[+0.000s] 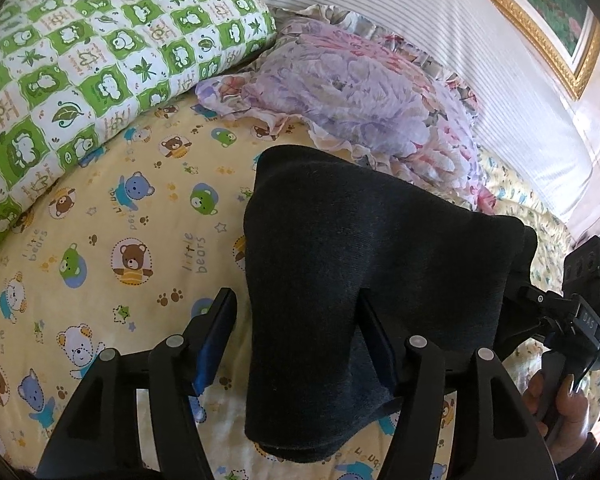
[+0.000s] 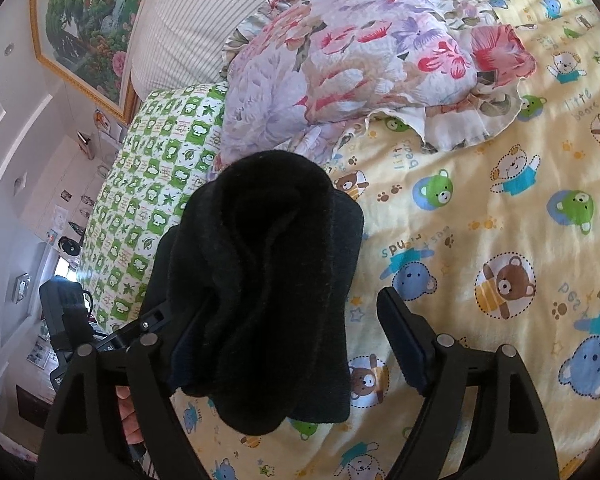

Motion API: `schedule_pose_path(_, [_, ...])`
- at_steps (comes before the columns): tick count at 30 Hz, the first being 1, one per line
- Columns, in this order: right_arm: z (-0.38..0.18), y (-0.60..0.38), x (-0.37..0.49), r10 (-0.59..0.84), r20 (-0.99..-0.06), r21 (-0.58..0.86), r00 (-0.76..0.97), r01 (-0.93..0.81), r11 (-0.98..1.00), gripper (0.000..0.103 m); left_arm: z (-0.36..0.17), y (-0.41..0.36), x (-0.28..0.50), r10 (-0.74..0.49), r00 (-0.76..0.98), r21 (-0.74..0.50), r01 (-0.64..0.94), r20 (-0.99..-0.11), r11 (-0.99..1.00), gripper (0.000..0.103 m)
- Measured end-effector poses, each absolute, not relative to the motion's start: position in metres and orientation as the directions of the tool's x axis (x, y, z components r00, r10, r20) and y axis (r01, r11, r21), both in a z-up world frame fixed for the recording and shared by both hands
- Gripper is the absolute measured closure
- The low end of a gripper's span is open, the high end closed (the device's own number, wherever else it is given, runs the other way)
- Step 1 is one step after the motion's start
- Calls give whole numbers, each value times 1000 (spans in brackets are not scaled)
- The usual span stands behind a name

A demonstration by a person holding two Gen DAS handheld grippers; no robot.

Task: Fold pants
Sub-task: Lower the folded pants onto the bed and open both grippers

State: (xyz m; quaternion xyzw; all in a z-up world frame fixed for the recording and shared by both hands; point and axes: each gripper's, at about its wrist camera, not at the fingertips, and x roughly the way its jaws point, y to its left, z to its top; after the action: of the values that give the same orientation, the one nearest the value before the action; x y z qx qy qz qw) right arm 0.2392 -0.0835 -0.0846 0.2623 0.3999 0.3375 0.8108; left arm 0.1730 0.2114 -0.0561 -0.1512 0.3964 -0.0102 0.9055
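The dark pants [image 1: 340,264] are folded into a thick bundle and hang above the yellow bear-print bedsheet [image 1: 112,240]. In the left wrist view the bundle drapes over the right finger of my left gripper [image 1: 296,320], whose jaws stand wide apart. The right gripper's body [image 1: 580,316] shows at the bundle's far right end. In the right wrist view the pants [image 2: 268,280] drape over the left finger of my right gripper [image 2: 296,316], jaws also wide apart. The left gripper's body [image 2: 68,320] shows at the lower left.
A green-and-white checked pillow [image 1: 80,64] and a floral ruffled pillow [image 1: 360,96] lie at the head of the bed by a striped headboard [image 1: 460,40]. A gold-framed painting [image 2: 88,20] hangs on the wall. The sheet [image 2: 500,240] stretches to the right.
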Motion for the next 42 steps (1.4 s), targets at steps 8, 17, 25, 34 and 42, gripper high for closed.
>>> schedule_pose_path(8, [-82,-83,237,740,-491,678,460,-331,656,19,-53,209,170,-103,681,-242,-112,-725,964,35])
schedule_pose_path(17, [-66,-87,226,717,-501,657,484,-327,680,19,-44,198,156,-34,690,-157,-115,-723,981,33])
schedule_pose_path(25, [-53,-88,214,705,-499,637,503,-339,692,19,-38,198,143,0,697,-117,-120,-717,986,31])
schedule_pose_path(34, [-44,-82,195,693,-514,600,506,-366,711,19,-29,193,119,25,720,-74,-105,-694,992,24])
schedule_pose_path(42, [-36,-81,171,668,-533,533,519,-407,742,14,-23,187,97,37,734,-35,-83,-678,996,21])
